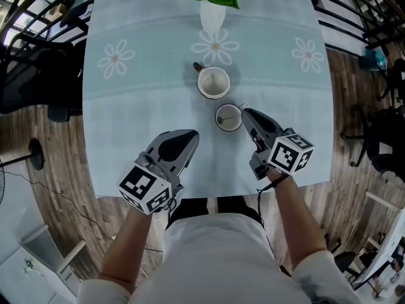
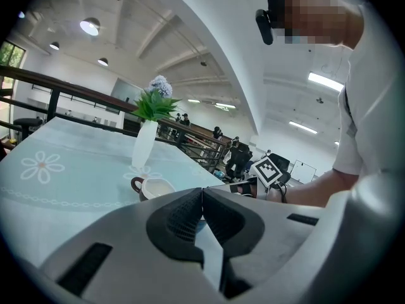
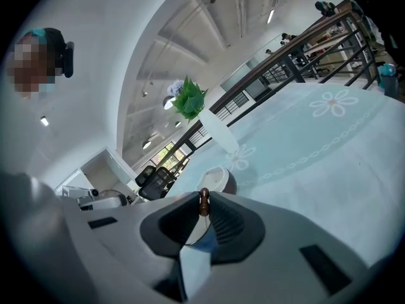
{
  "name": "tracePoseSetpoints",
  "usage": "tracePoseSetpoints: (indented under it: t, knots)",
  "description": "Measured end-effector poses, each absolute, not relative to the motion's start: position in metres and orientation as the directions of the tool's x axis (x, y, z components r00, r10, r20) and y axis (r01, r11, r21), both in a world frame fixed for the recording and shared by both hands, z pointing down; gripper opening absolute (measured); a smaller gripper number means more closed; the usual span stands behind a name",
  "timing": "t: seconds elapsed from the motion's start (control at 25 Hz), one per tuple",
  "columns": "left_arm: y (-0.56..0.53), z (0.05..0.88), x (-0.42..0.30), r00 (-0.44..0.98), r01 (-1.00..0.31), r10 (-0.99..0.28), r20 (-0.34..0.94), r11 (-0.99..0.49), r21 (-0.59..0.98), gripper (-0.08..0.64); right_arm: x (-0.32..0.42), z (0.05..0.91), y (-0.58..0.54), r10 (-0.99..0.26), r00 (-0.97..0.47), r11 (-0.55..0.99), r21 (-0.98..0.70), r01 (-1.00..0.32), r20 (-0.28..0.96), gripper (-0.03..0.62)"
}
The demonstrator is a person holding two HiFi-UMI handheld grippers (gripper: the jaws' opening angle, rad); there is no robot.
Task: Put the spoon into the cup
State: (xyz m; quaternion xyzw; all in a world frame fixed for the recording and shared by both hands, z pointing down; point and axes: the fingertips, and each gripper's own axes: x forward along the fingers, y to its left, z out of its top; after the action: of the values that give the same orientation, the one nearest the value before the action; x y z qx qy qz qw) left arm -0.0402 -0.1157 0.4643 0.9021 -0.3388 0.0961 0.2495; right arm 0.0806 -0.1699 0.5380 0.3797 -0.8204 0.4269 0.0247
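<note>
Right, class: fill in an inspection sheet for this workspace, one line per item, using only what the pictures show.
Surface: table under a pale blue cloth with flower prints.
Job's things: spoon gripped by its brown handle end, its other end at or in the small cup.
Clutter: larger mug; white vase with a green plant.
Tools: left tool shut, empty; right tool shut on the spoon.
Cables: black cable by the right wrist.
Surroundings: wooden floor; dark chairs.
</note>
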Motion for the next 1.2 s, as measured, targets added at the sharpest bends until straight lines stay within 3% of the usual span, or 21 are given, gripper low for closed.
tracePoseSetpoints:
  t: [0.64, 0.84, 1.2]
  knots:
    - [-0.115, 0.458, -0.038, 0.766, -0.642, -0.548, 0.336, -0.672, 0.370, 0.021, 0.086, 0.543, -0.169, -0.618, -0.670, 0.291, -0.672, -0.681, 0.412, 0.063]
    - [-0.116, 0.452, -0.040, 0.767, -0.642, -0.552, 0.328, -0.674, 0.365, 0.021, 0.084, 0.534, -0.169, -0.617, -0.677, 0.308, -0.668, -0.678, 0.402, 0.123]
    - [-0.118, 0.429, -0.044, 0.767, -0.641, -0.566, 0.301, -0.689, 0.337, 0.021, 0.106, 0.504, -0.168, -0.675, -0.630, 0.300, -0.636, -0.711, 0.385, 0.137]
